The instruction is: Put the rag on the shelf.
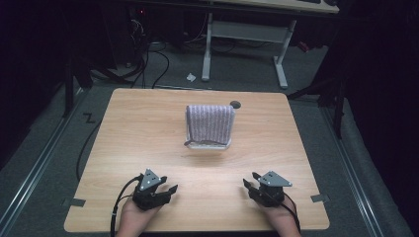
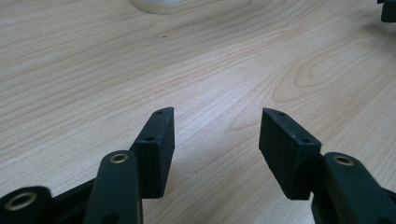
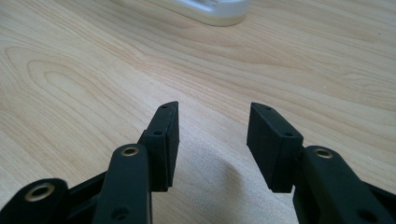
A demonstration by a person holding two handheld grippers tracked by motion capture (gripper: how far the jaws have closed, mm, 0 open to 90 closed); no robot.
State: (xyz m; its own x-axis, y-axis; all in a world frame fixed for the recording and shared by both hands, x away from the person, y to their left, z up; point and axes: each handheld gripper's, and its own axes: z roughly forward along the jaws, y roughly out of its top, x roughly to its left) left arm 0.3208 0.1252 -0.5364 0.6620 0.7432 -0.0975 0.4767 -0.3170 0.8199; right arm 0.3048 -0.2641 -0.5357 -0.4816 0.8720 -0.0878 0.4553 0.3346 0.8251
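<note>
Resting low in frame: left gripper (image 1: 165,190) and right gripper (image 1: 251,184), jaws apart, empty; next likely reach toward folded towel (image 1: 210,123) mid-table (image 1: 148,128).

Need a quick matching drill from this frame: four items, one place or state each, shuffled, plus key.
Items:
1. grey knitted cloth
2. shallow white tray
3. left tool
4. small dark round spot on the table

Places or states:
A. near table edge at left, jaws open, nothing between them
B. folded, on the tray at table centre
C. beyond the cloth, toward the far edge
D. under the cloth, rim showing at its near side

Pairs: 1-B, 2-D, 3-A, 4-C
</note>
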